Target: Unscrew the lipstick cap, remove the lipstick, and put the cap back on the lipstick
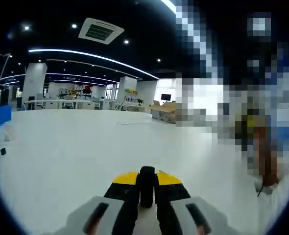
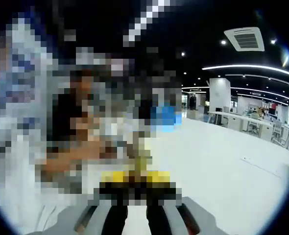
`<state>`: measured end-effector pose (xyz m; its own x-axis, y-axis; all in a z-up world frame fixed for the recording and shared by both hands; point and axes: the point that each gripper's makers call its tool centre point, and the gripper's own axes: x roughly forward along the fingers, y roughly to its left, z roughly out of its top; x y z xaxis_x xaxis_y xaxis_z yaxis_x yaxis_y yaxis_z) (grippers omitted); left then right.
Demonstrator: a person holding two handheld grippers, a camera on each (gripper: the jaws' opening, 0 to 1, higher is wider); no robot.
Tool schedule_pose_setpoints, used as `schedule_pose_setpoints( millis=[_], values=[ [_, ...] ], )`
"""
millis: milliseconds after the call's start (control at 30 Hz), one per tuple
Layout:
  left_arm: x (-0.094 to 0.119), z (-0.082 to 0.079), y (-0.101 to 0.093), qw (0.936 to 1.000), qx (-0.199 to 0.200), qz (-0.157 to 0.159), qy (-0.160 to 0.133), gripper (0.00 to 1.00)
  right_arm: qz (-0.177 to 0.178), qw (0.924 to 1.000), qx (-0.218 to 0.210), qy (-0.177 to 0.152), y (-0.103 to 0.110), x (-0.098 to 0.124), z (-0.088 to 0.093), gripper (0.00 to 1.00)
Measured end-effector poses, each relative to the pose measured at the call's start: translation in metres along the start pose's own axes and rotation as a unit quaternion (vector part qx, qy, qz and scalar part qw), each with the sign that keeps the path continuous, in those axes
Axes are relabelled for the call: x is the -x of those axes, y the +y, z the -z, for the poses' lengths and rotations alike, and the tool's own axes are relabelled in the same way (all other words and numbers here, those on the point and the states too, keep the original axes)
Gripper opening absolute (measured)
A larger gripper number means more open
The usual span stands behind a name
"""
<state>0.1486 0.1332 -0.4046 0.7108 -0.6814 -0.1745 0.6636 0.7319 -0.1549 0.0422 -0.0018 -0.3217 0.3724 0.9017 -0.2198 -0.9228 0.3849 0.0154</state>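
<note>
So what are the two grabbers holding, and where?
The left gripper pinches a small black tube, likely the lipstick, around its middle. The right gripper is blurred, so I cannot tell.

No readable text anywhere, no labels, brands or numbers legible, distant office signs (image 1: pixel 83 90) too small and blurred to make out, nothing printed on the white desk (image 1: pixel 85 147)
</note>
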Motion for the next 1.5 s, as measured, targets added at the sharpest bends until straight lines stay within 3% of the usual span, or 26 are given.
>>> schedule_pose_setpoints(
  millis=[400,467,633,733,767,833,967,1133,1267,1367,1500],
  values=[
    [0.01,-0.013,-0.016,0.9994,0.02,0.016,-0.025,0.26,-0.004,1.0,-0.001,0.003,0.0,-0.001,0.001,0.11],
    [0.01,-0.024,-0.009,0.9989,0.027,0.019,-0.033,0.3,-0.004,1.0,0.0,0.004,0.001,-0.001,0.001,0.11],
    [0.02,-0.064,-0.028,0.9952,0.026,0.048,-0.081,0.38,-0.012,0.9999,-0.002,0.002,0.005,-0.003,-0.001,0.11],
    [0.02,-0.076,-0.051,0.9924,0.032,0.094,-0.073,0.42,-0.015,0.9999,-0.003,0.003,0.007,-0.005,0.0,0.11],
    [0.023,-0.085,-0.065,0.9892,0.025,0.119,-0.082,0.44,-0.018,0.9998,-0.005,0.002,0.008,-0.006,-0.001,0.11],
    [0.028,-0.104,-0.093,0.9807,0.01,0.168,-0.1,0.45,-0.024,0.9997,-0.01,0.001,0.01,-0.008,-0.001,0.11],
    [0.04,-0.119,-0.137,0.9636,0.0,0.247,-0.102,0.52,-0.04,0.9991,-0.012,-0.002,0.017,-0.012,-0.004,0.11],
    [0.047,-0.115,-0.169,0.9532,-0.006,0.29,-0.083,0.53,-0.073,0.9972,-0.016,-0.004,0.034,-0.018,-0.011,0.11],
    [0.054,-0.112,-0.183,0.9507,-0.018,0.299,-0.079,0.51,-0.106,0.9943,-0.015,0.003,0.053,-0.024,-0.013,0.11],
    [0.062,-0.106,-0.194,0.9468,-0.03,0.313,-0.068,0.42,-0.148,0.9888,-0.019,-0.001,0.073,-0.024,-0.015,0.11],
    [0.066,-0.1,-0.203,0.9441,-0.039,0.322,-0.06,0.35,-0.174,0.9845,-0.025,0.007,0.087,-0.024,-0.008,0.11]
  ],
)
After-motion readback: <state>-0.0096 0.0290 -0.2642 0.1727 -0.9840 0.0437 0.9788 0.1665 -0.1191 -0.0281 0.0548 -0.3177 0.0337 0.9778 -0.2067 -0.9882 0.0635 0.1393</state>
